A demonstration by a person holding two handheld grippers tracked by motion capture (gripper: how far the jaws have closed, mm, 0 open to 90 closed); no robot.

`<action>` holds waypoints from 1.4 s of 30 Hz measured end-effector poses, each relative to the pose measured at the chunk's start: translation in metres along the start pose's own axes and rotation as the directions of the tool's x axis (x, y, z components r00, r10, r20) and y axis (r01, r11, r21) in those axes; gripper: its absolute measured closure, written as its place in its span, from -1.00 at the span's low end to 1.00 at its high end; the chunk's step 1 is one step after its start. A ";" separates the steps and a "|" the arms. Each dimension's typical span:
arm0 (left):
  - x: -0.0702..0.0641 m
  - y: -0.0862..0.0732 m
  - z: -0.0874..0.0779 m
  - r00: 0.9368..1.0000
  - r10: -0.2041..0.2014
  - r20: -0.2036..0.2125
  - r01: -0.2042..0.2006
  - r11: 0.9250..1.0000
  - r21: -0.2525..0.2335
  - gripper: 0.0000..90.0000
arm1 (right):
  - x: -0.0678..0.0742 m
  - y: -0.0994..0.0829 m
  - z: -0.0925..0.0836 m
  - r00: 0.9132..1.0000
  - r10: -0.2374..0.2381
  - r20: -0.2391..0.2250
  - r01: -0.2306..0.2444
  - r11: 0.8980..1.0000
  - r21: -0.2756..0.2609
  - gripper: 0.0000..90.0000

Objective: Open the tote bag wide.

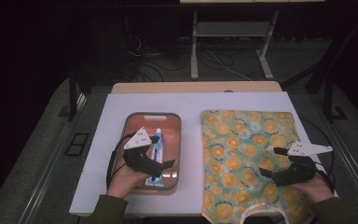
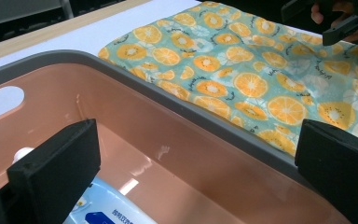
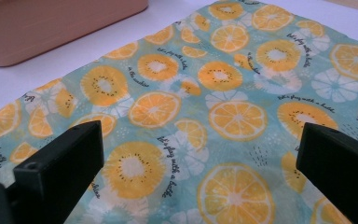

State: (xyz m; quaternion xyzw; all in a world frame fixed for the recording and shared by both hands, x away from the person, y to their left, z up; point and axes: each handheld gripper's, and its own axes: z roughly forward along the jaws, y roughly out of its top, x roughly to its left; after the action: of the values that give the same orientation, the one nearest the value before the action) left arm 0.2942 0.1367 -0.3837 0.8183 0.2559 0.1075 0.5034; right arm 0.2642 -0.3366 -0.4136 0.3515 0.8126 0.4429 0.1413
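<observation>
Two grippers: we see both in the high view, one per hand, at the near edge of the white tabletop.
Left gripper: we see it over the near half of the pink tray, jaws spread wide and gripping nothing; in the left gripper view one jaw sits inside the tray and the other lies past the tray's grey rim.
Left hand: comes in from the bottom edge, dark sleeve.
Tray contents: we see a blue and white tube lying lengthwise in the tray, white cap toward the far end; the left gripper hides its near part in the high view.
Tray handle slot: oval cut-out in the end wall.
Right gripper: we see it low over the near right part of the orange-slice cloth bag, jaws parted wide, nothing between them; we cannot tell if they touch the fabric.
Right hand: at the near right corner, over the bag's edge.
Bag: lies flat on the right half of the tabletop, just beside the tray, not touching it; handle loop hangs off the near edge.
Bag print: orange and kiwi slices on teal, small script lettering we cannot read clearly.
Background: floor with cables and a metal frame's legs beyond the tabletop.
</observation>
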 end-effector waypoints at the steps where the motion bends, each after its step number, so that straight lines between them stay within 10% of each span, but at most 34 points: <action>1: 0.000 0.000 0.000 1.000 -0.001 0.000 0.001 1.000 0.000 -1.00 | 0.000 0.000 0.000 1.000 0.000 -0.001 0.000 1.000 0.002 -0.99; 15: 0.000 0.000 0.001 1.000 -0.001 0.013 0.001 1.000 0.007 -1.00 | 0.020 0.003 0.013 0.994 -0.051 -0.092 0.057 0.996 0.063 -0.94; 32: 0.000 0.000 0.001 1.000 -0.006 0.011 0.005 1.000 0.008 -1.00 | 0.054 -0.012 0.031 0.940 -0.145 -0.309 0.212 0.957 0.196 -0.88; 42: 0.000 0.000 0.002 1.000 -0.004 0.010 0.004 1.000 0.014 -1.00 | 0.069 -0.023 0.038 0.899 -0.290 -0.328 0.381 0.888 0.259 -0.58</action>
State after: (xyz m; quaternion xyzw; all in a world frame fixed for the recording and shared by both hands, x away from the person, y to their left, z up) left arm 0.2947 0.1351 -0.3848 0.8217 0.2557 0.1009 0.4992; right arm 0.2252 -0.2730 -0.4480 0.1562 0.9333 0.3205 0.0420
